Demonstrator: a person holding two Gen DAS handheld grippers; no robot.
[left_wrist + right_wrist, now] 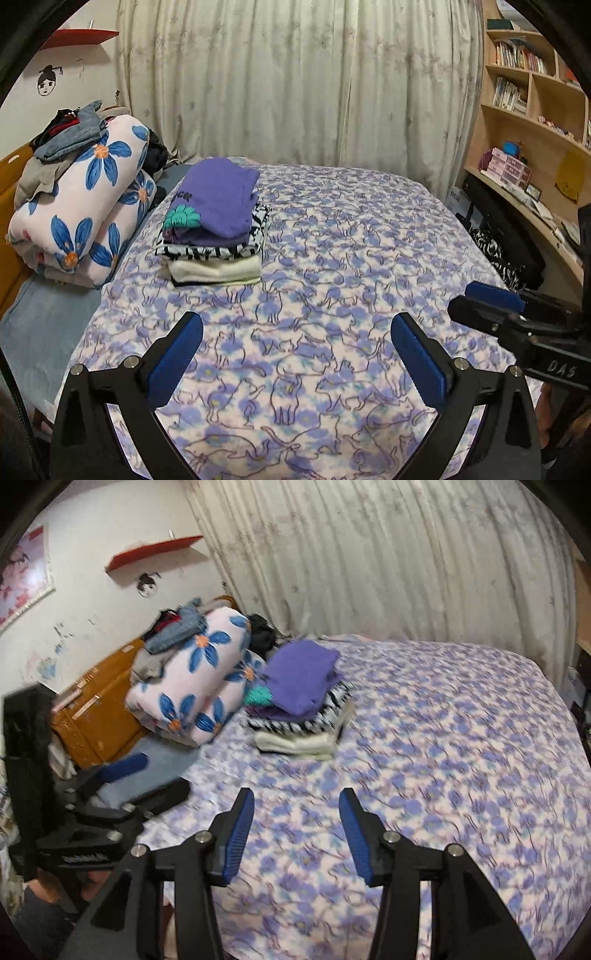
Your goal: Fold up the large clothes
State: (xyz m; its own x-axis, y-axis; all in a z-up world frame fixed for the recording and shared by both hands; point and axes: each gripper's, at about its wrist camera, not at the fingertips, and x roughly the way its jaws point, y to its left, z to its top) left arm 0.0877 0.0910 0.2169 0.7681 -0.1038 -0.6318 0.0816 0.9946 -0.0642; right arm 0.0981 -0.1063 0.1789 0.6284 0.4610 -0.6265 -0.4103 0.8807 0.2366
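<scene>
While each hand-held gripper [295, 334] [296, 805] gapes empty (left wider), folded clothes [214, 221] lie beyond.

A rolled floral quilt [85, 206] lies at the left of the bed, against the wooden headboard [99, 705]. Pale curtains [295, 81] hang behind, a red wall shelf [155, 552] to their left. A bookshelf [532, 96] stands at the right

We see a bed [369, 229] stretching ahead of the left gripper [295, 354]. A stack of folded clothes [218, 225] lies ahead-left on it, a rolled quilt [88, 206] further left. Curtains [295, 81] hang behind; a bookshelf [524, 110] stands right.
</scene>
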